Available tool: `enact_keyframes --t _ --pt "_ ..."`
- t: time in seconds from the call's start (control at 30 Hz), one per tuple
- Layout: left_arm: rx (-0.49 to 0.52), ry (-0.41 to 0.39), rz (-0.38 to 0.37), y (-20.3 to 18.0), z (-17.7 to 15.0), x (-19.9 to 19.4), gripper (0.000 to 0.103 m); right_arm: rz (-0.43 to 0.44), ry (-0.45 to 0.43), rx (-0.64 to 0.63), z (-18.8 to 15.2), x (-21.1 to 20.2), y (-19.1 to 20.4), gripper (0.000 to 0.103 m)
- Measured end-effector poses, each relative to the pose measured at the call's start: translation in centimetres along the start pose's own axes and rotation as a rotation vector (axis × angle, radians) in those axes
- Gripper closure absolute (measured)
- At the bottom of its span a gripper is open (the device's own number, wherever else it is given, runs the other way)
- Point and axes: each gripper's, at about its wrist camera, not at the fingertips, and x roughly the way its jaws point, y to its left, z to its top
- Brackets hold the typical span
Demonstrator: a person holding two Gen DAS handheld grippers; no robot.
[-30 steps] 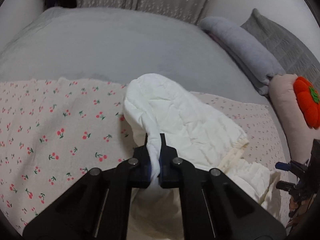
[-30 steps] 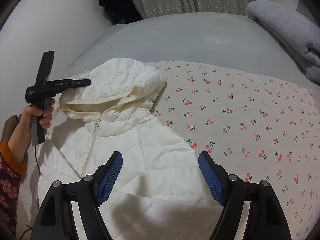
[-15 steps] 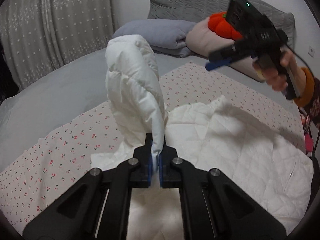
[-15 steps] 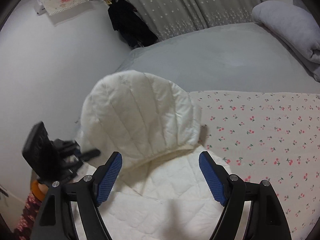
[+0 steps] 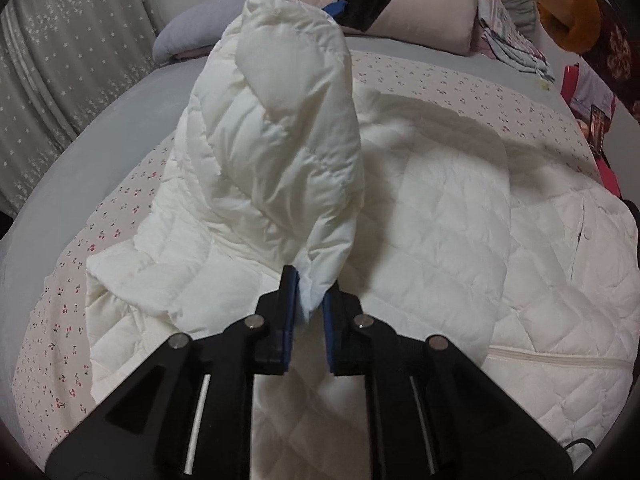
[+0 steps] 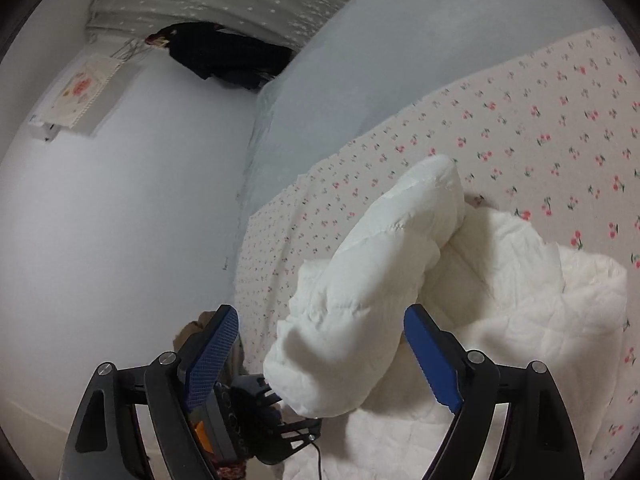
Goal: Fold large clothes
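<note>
A white quilted hooded jacket [image 5: 460, 240] lies spread on a cherry-print sheet [image 5: 60, 340] on the bed. My left gripper [image 5: 310, 300] is shut on the edge of the jacket's hood [image 5: 280, 120] and holds it lifted and folded over toward the jacket body. The right gripper [image 5: 360, 0] shows at the top of the left wrist view, above the hood. In the right wrist view my right gripper [image 6: 320, 360] is open, its blue pads either side of the raised hood [image 6: 380, 280] without gripping it. The left gripper [image 6: 260, 432] shows below the hood there.
A grey bedspread [image 6: 380, 60] lies beyond the sheet. Pillows and a folded grey blanket [image 5: 192, 32] sit at the head of the bed. A white wall [image 6: 120, 220] stands beside the bed, with dark clothing [image 6: 224, 56] hanging by the curtain.
My left gripper has swung the hood up and over toward the jacket body. My right gripper has moved up close over the hood, still open.
</note>
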Motion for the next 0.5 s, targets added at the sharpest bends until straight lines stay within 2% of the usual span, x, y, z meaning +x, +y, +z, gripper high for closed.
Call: enact_keyframes --t 0.07,0.1,0.13,0.17,0.2,0.27,0.33,0.5 --pt "-0.016 0.002 -0.034 -0.3 -0.1 -0.3 0.079 -0.098 0.009 0.022 -0.3 1.1 -0.9 0.017" --pt "-0.043 0.004 -0.066 -0.2 -0.2 -0.6 0.068 -0.145 0.022 0.028 -0.6 1.6 -1.5 0.028" --pt "-0.083 0.010 -0.110 0.0 -0.4 -0.9 0.060 -0.178 0.048 0.034 -1.0 2.3 -2.1 0.040" --pt "-0.133 0.013 -0.158 0.4 -0.6 -1.3 0.049 -0.185 0.086 0.042 -1.6 2.9 -2.6 0.067" --pt "-0.189 0.012 -0.208 0.8 -0.9 -1.8 0.044 -0.191 0.107 0.039 -2.0 3.3 -2.9 0.081" --pt "-0.307 -0.002 -0.289 1.9 -1.5 -2.9 0.037 -0.198 0.099 -0.004 -2.9 3.3 -2.6 0.089" --pt "-0.434 -0.037 -0.349 3.1 -2.3 -4.3 0.029 -0.163 0.088 -0.012 -3.4 2.9 -2.1 0.092" --pt "-0.721 -0.164 -0.453 5.7 -4.9 -6.7 0.026 -0.071 0.034 -0.029 -4.4 1.2 0.5 0.093"
